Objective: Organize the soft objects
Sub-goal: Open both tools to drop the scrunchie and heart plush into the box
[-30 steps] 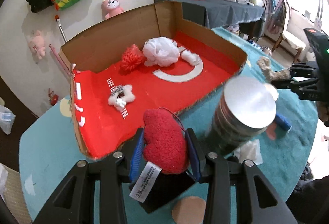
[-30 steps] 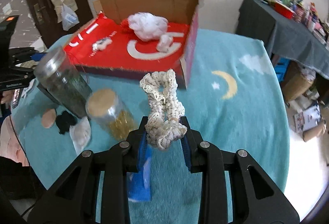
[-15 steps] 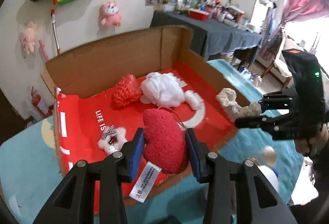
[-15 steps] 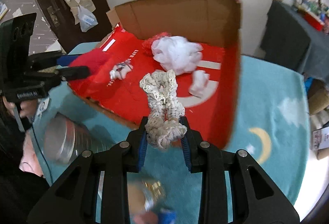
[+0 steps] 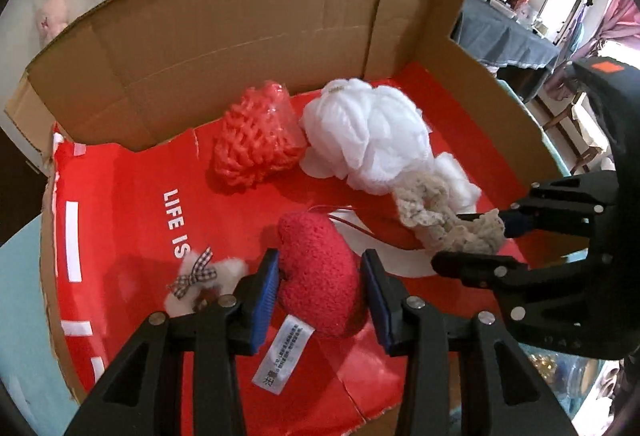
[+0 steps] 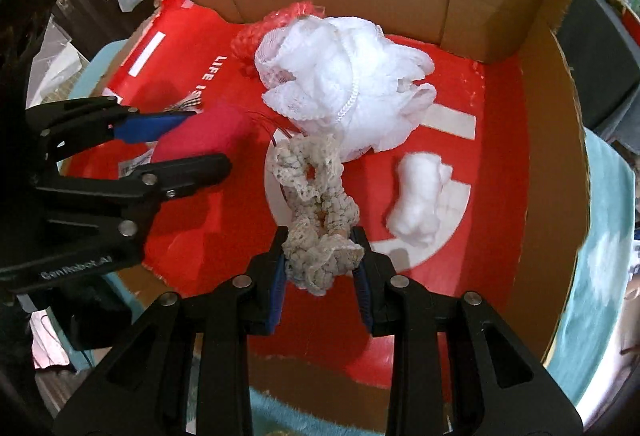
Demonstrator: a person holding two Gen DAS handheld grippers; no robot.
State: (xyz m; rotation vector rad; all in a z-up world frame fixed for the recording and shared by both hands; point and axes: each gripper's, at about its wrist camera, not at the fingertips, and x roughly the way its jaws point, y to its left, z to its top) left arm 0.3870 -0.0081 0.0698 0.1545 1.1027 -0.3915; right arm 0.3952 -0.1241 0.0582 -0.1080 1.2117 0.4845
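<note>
We are holding the heart (image 5: pixel 320 288) in the left gripper (image 5: pixel 320 300) and the scrunchie (image 6: pixel 320 232) in the right gripper (image 6: pixel 322 268), both at lower centre over the box (image 5: pixel 240 36), ready to drop them among its soft things.

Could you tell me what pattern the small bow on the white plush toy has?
The bow is a dark-and-white check, clearest in the left wrist view.

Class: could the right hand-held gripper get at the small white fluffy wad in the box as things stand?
Probably not yet: the right hand-held gripper is shut on the cream crocheted piece, though the white wad lies uncovered beside it.
</note>
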